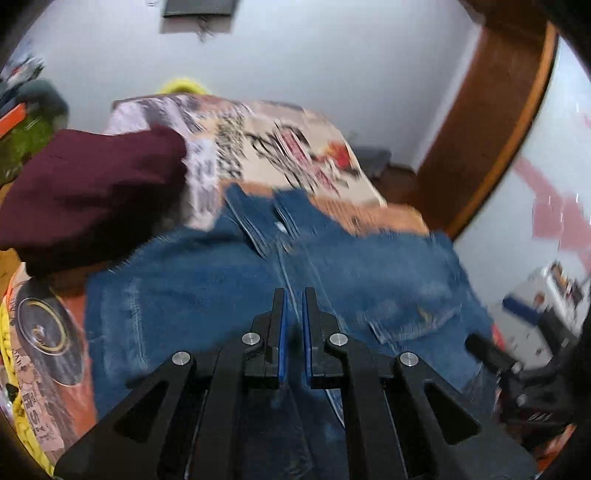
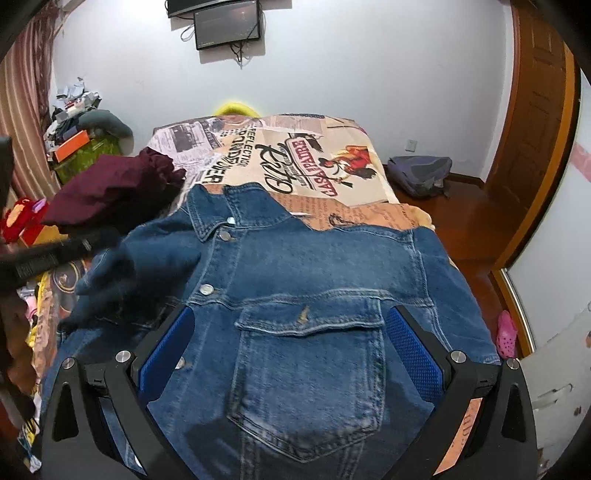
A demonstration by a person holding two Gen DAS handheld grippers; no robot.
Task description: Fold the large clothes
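White-walled bedroom, a screen (image 2: 228, 23) up on the wall, a wooden door (image 2: 532, 122) off to my right, and in front of me the bed (image 2: 295, 155) with its loud newspaper-print cover. A denim jacket (image 2: 314, 295) lies front-up across the near end of it, collar (image 2: 236, 210) pointing away from me, snaps (image 2: 207, 289) and chest pocket (image 2: 310, 354) facing up. A maroon garment (image 2: 114, 192) sits bunched just beyond its left shoulder, not part of this fold as far as I can judge.

My right gripper (image 2: 291, 354) hangs spread wide over the pocket, blue pads (image 2: 413, 354) on either side of it, holding nothing. My left gripper (image 1: 293, 325) is nearly pinched together low over the placket; the view is smeared, so I can't tell whether any denim sits between the fingers.

Progress? Early, I'd say. The body looks spread fairly flat and the right shoulder (image 2: 424, 240) lies square. The left side (image 2: 122, 280) is rumpled and blurred, a fold of cloth humped up there. I see no clean lengthwise fold and no halving top to bottom. Sleeves in, sides over, then doubling up, all of that looks left to do.
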